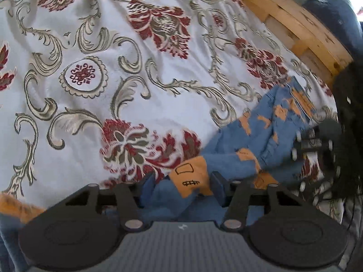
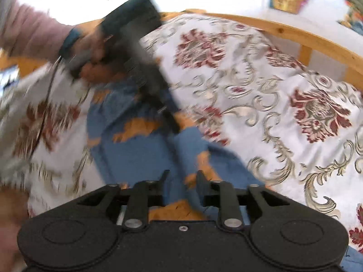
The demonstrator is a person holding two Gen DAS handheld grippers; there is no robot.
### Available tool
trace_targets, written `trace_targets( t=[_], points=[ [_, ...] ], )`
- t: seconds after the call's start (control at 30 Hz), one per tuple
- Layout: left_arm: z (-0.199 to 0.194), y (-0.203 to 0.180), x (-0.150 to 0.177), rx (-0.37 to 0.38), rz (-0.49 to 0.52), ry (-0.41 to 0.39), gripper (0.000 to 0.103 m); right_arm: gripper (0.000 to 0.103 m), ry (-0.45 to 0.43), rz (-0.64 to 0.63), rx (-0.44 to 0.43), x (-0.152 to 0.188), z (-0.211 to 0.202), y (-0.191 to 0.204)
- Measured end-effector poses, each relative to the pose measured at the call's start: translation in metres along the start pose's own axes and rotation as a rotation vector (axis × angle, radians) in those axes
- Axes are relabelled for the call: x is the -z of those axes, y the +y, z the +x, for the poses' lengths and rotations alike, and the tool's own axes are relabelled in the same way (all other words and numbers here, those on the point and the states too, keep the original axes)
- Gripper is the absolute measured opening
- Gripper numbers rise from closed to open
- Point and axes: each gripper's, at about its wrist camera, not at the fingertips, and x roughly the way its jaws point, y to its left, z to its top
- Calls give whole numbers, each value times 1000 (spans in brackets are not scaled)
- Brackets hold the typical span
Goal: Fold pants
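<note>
Pants (image 1: 256, 136): blue-orange, crumpled on bedspread (image 1: 113, 45), near wooden bed frame (image 1: 295, 22).
Left gripper (image 1: 183, 181): fingers parted around orange cuff, not clenched.
Right gripper (image 2: 181, 176): fingers released above pants.
Risk: cuff is missed; fold bunches.

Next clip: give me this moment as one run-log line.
task: fold pants | pants: crumpled on floral bedspread | left gripper: jaws apart, orange cuff between them | right gripper: jaws apart over pants

Soft blue cloth pants (image 1: 267, 133), seemingly sheeny woven bedspread (image 1: 113, 45), varnished wood frame (image 1: 295, 22)
</note>
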Motion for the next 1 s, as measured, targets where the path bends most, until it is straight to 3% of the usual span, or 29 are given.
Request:
trace_targets(
  t=[0.17,0.23,0.33,0.43,0.5,0.57,0.63,0.7,0.8,0.9,0.97,1.0],
  points=[
    [-6,-14,13,-20,54,1,50,38,42,168,-75,-6,29,-22],
    [-9,-18,18,-18,64,1,50,4,42,182,-76,-3,31,-18],
    [-16,-20,24,11,69,6,53,4,36,79,-69,5,26,6],
    [-24,-18,28,88,52,23,65,4,59,-46,-63,16,22,33],
    [-32,-13,28,136,4,-9,68,4,64,-84,-42,22,22,43],
    [-37,-5,24,137,-69,-40,67,4,60,-68,-32,26,24,43],
    [-34,-4,17,80,-104,-28,60,4,55,-45,-29,26,24,41],
    [-29,-12,12,21,-78,-8,56,4,50,-44,-25,26,23,42],
    [-16,-28,6,-1,-43,38,48,4,49,-49,-20,26,23,42],
    [0,-39,3,-25,-26,102,32,5,47,-42,-18,26,23,42],
    [12,-45,-1,-91,-7,146,9,6,44,-40,-14,26,22,43],
    [14,-45,-2,-110,-12,160,9,6,41,-40,-11,26,21,43]
  ],
)
